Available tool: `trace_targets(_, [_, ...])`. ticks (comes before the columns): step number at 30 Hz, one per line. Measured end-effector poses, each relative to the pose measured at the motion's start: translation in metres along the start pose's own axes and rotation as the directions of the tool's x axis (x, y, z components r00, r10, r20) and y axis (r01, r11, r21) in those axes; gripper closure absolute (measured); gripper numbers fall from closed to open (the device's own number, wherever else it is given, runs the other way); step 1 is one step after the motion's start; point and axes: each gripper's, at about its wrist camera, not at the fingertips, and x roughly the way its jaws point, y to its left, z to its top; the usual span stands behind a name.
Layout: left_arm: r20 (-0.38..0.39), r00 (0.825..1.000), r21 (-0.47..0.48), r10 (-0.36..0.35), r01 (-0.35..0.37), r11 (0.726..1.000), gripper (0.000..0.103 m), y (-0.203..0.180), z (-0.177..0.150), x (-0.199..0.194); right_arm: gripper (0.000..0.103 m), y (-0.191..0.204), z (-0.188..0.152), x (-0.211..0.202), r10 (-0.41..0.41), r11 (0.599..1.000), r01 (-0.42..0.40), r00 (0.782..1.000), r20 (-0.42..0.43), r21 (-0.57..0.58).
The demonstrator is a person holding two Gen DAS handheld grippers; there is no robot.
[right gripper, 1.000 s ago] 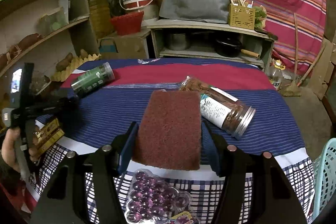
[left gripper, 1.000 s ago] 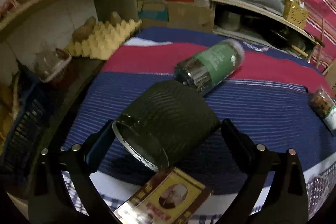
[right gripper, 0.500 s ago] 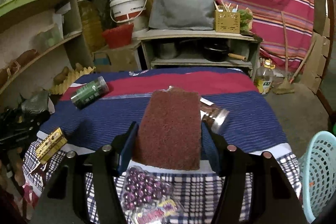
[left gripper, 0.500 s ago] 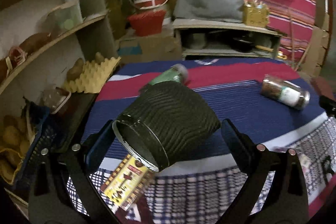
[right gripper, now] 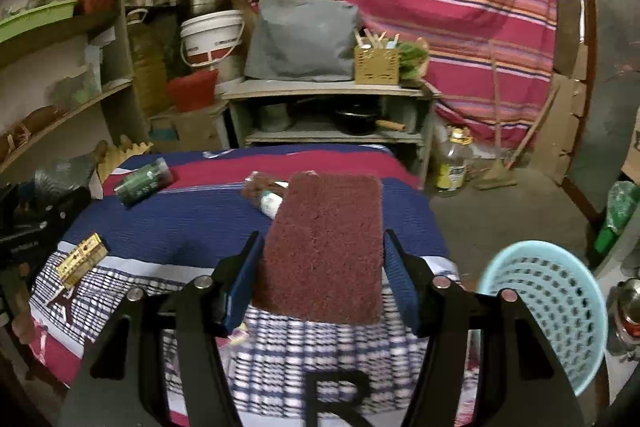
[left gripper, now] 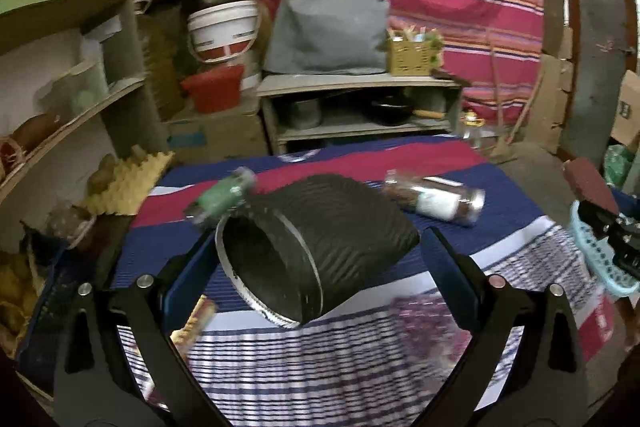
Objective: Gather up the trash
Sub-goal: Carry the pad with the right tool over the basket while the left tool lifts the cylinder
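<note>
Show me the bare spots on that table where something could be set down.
Bare blue cloth lies between the green jar, the yellow packet and the scrub pad. The red band behind the green jar is open too. Crowded: the near checked edge by the packet, and around the brown jar.

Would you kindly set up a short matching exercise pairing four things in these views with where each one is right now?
Things:
1. black ribbed cup
2. maroon scouring pad
3. green-labelled jar
4. light blue basket

Places:
A. standing on the floor beside the table
B. lying on the blue and red cloth
C. between the right gripper's fingers
D. between the left gripper's fingers

Pairs: 1-D, 2-C, 3-B, 4-A
</note>
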Motion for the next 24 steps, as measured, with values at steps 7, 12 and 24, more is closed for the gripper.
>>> trace_targets(7, [0.035, 0.993, 0.073, -0.109, 0.106, 0.992, 0.014, -0.073, 0.007, -0.01, 0.043, -0.052, -0.01, -0.034, -0.067, 0.997, 0.066, 0.997, 0.028, 0.044])
trace_targets(12, [0.035, 0.991, 0.141, -0.133, 0.126, 0.982, 0.022, -0.12, 0.005, -0.004, 0.043, -0.091, -0.022, -0.043, -0.121, 0.989, 0.119, 0.992, 0.018, 0.09])
trace_targets(24, [-0.101, 0.993, -0.011, -0.056, 0.055, 0.998, 0.021, -0.066, -0.053, 0.041, 0.043, -0.128, -0.053, -0.021, -0.107, 0.978, 0.114, 0.993, -0.044, 0.175])
